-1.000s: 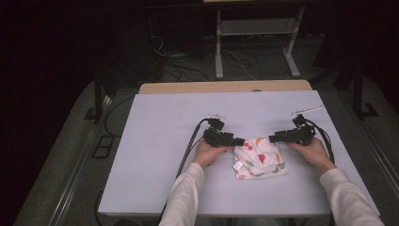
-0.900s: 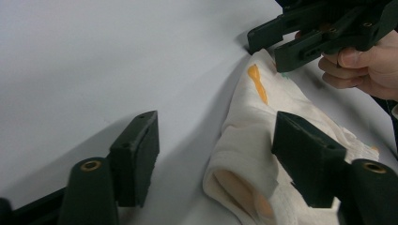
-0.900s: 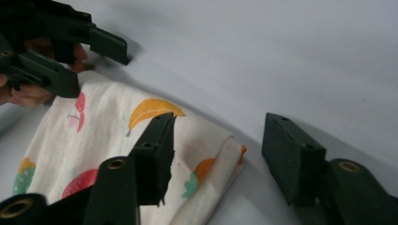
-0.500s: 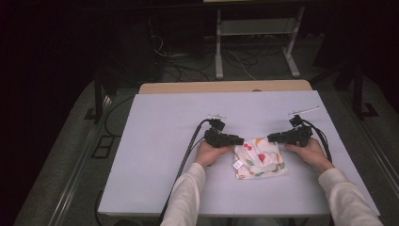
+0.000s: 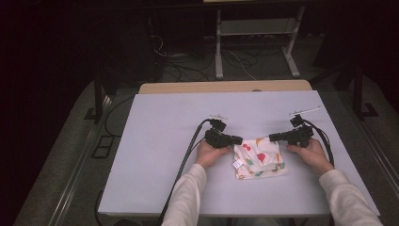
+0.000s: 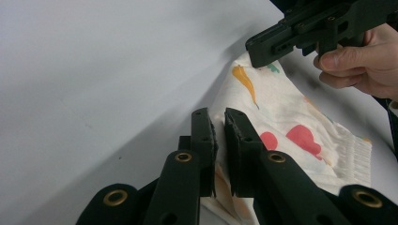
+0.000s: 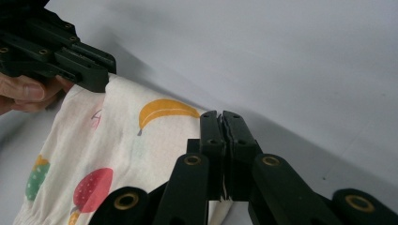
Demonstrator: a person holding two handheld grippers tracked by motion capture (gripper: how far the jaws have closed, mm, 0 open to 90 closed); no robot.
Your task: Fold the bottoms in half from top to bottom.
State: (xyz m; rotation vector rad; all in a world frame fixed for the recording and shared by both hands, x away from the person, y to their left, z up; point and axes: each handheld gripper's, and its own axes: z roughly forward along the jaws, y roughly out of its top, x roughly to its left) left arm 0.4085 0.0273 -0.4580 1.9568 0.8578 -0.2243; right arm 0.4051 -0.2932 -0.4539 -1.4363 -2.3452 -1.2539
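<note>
Fruit-print cloth (image 5: 259, 157) lies right of centre on the worktop (image 5: 155, 141); left claw (image 5: 239, 140) and right claw (image 5: 273, 138) have just closed, each pinching a top corner.

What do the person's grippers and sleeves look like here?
Left gripper and right gripper: black, angular, with flat jaws on linked bars with brass-coloured pivots, each trailing black cables. The person wears cream long sleeves.
</note>
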